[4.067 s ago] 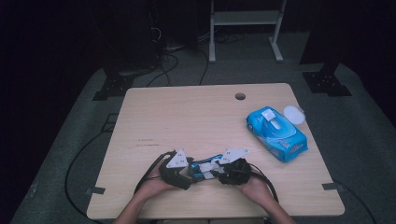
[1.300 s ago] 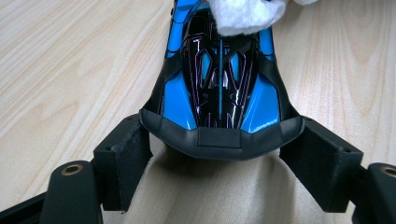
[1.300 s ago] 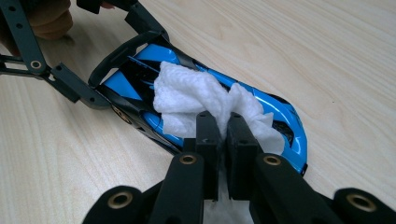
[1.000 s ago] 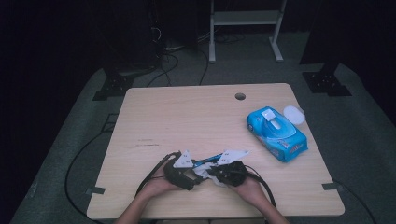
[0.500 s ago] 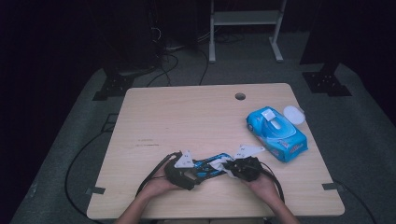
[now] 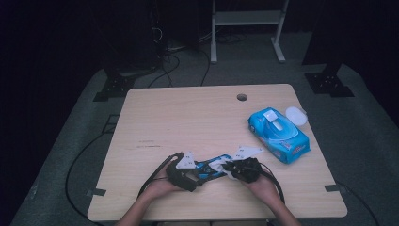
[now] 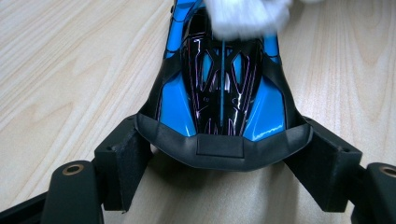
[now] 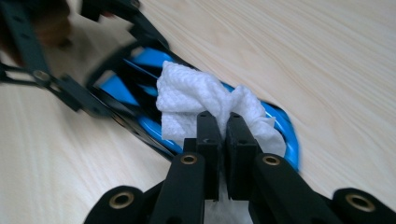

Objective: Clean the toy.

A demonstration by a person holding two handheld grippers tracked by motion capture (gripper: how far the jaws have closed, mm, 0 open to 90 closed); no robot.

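From the high view, a pale wood-grain bench (image 6: pixel 188 117) with rounded corners and a small round hole near its far edge stands on grey carpet in a dark room, with cables and a white metal frame behind it. The left gripper (image 6: pixel 197 172) and right gripper (image 6: pixel 230 168) meet near the bench's near edge, each carrying a grey three-cornered plate. Between them lies a glossy blue and black toy car (image 6: pixel 211 167), its tail in the left gripper and its nose under the right one. Well beyond the right gripper and off to its right sits a soft blue pack of wipes (image 6: pixel 280 133), with a round white lid (image 6: pixel 296 114) just behind it.

In the left gripper view, the matte black jaws stand at a middling spread, clamped on either side of the toy car (image 7: pixel 222 93) at its wide black rear bumper. The shell is smooth, shiny plastic, tapering away ahead. A fuzzy white wipe (image 7: pixel 247 16) rests on its far end.

In the right gripper view, the jaws are drawn narrow, pinching a crumpled, quilted white wipe (image 8: pixel 201 105) pressed onto the toy car (image 8: pixel 140 88), just ahead of the jaw tips.
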